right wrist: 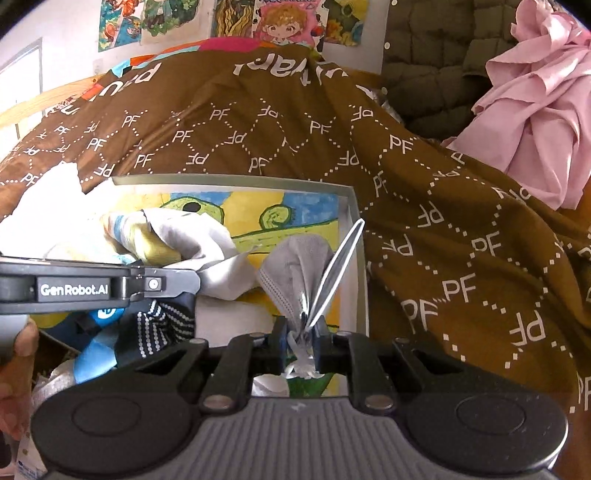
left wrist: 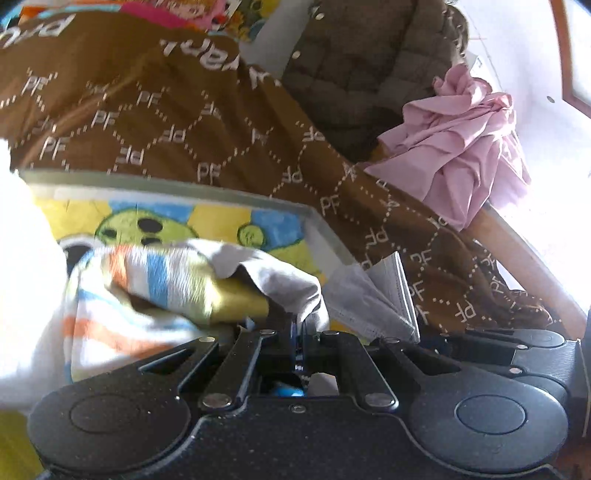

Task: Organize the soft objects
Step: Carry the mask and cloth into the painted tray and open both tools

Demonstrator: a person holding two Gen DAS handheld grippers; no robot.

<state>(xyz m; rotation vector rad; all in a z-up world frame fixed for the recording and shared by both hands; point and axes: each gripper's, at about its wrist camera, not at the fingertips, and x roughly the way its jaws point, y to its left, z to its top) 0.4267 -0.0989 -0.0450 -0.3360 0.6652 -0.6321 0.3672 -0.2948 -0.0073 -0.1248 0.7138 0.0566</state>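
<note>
1. My left gripper point(left wrist: 301, 332) has its jaws pinched together on a striped cloth point(left wrist: 155, 291), white with orange, blue and yellow-green bands, gripping it at its grey-white edge.
2. My right gripper point(right wrist: 301, 332) is almost fully closed on a grey face mask point(right wrist: 295, 266); its bunched end sits between the pads and the rest stands up above them, one ear loop point(right wrist: 340, 266) arcing to the right.
3. Both soft things hang over a shallow grey-rimmed box point(right wrist: 354, 206) whose floor carries a yellow, green and blue cartoon picture.
4. In the right wrist view, my left gripper point(right wrist: 192, 286) reaches in from the left with the cloth, just beside the mask.
5. A brown blanket point(right wrist: 295, 140) printed with white letters is heaped behind and right of the box, touching its rim.
6. A crumpled pink cloth point(right wrist: 535, 110) lies far right, a dark quilted jacket point(left wrist: 369, 62) behind it.
7. Cartoon posters point(right wrist: 284, 18) hang on the back wall.
</note>
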